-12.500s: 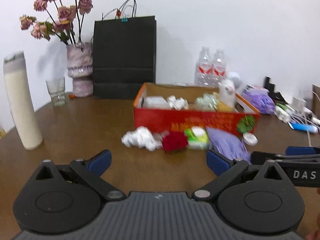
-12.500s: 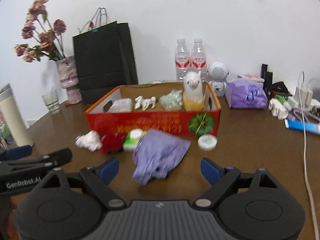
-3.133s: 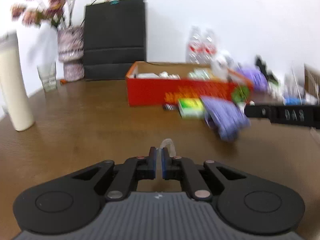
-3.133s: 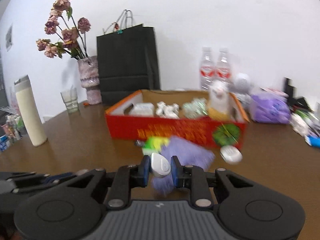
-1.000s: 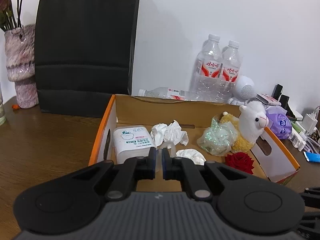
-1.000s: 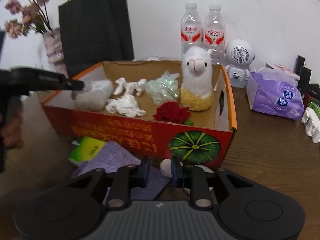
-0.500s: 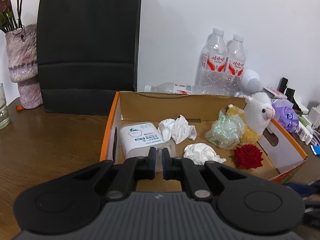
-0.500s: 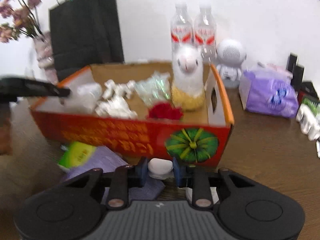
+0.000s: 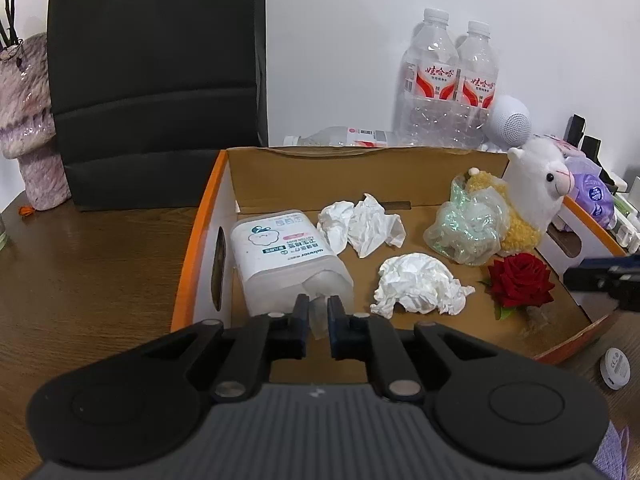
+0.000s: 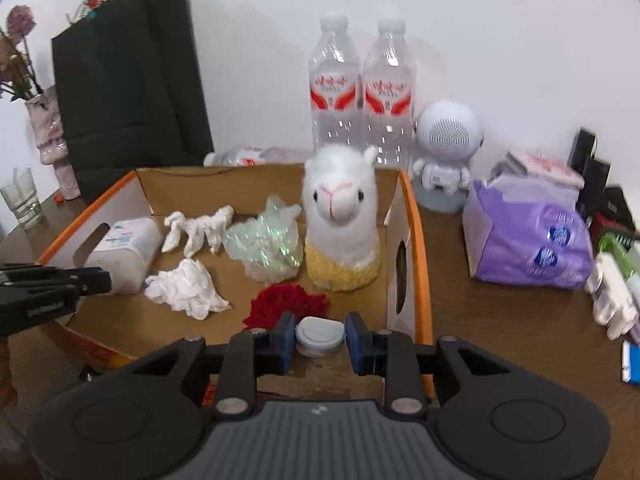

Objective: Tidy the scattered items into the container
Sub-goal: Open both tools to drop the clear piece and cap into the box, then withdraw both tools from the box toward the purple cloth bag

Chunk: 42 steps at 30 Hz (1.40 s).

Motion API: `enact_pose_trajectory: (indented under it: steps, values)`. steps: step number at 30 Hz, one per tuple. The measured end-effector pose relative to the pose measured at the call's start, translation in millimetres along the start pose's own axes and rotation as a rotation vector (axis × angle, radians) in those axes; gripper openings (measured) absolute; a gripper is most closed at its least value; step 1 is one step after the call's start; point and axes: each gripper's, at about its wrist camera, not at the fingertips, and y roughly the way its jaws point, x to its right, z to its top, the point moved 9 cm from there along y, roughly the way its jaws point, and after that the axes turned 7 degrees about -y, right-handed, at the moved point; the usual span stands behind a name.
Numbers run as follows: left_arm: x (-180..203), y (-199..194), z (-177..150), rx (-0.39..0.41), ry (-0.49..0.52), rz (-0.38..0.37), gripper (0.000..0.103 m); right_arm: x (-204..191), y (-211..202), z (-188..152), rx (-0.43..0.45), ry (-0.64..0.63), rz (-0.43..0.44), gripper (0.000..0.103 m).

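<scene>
Now the small white round case (image 10: 320, 335) sits pinched between the right gripper (image 10: 320, 340) fingers (image 10: 285, 340), over the near edge of the orange cardboard box (image 10: 416, 240). Beyond those fingers, inside the box, lie one red rose (image 10: 286, 306), one alpaca plush (image 10: 340, 216), one iridescent wrap (image 10: 266, 246), two crumpled tissues (image 10: 186, 288) and one wipes pack (image 10: 126, 246). Nearly pressed together, the left gripper (image 9: 318, 322) fingers pinch a translucent plastic scrap (image 9: 318, 318), just before the wipes pack. Past the box stand two water bottles (image 10: 362, 88). One white lid (image 9: 616, 368) lies on the bench (image 9: 88, 272) right of the left fingers.
</scene>
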Motion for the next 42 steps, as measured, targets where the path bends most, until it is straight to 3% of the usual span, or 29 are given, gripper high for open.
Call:
enact_pose_trajectory:
  steps: [2,3,4,6,8,11,16,18,20,24,33,35,39,42]
  values:
    - [1,-1,0,0.001,-0.004,-0.002,0.015,1,-1,-1,0.009,0.006,-0.002,0.026]
    - [2,-3,1,0.003,-0.008,-0.007,0.023,0,-2,-1,0.01,0.018,0.004,0.028]
    - [3,-5,3,0.006,-0.01,-0.02,0.028,2,-3,0,0.017,0.037,0.011,0.036]
    - [8,-12,6,0.013,-0.012,-0.058,0.051,5,-5,3,0.034,0.066,0.03,0.046]
    - [7,-18,10,0.032,-0.018,-0.036,0.069,5,-7,5,0.036,0.083,0.045,0.053]
    - [2,-32,19,0.058,-0.05,-0.034,0.072,8,-13,9,0.054,0.109,0.037,0.061]
    - [-10,-78,34,0.127,-0.133,-0.051,0.089,10,-42,15,0.096,0.168,0.079,0.069]
    - [-11,-98,28,0.142,-0.151,-0.041,0.101,9,-62,11,0.124,0.187,0.091,0.074]
    - [-5,-113,12,0.156,-0.141,-0.026,0.103,4,-80,2,0.143,0.208,0.099,0.081]
    - [15,-139,-39,0.151,-0.08,-0.004,0.103,-18,-111,-38,0.166,0.204,0.097,0.083]
    - [19,-200,-154,0.068,-0.149,0.031,0.103,-71,-169,-152,0.121,0.066,0.068,0.085]
    - [17,-212,-172,0.067,-0.169,0.05,0.103,-78,-183,-173,0.125,0.046,0.072,0.09]
    - [14,-230,-202,0.059,-0.17,0.081,0.103,-79,-197,-200,0.128,0.029,0.037,0.091]
    - [15,-241,-214,0.068,-0.189,0.088,0.103,-81,-204,-217,0.118,0.057,0.06,0.091]
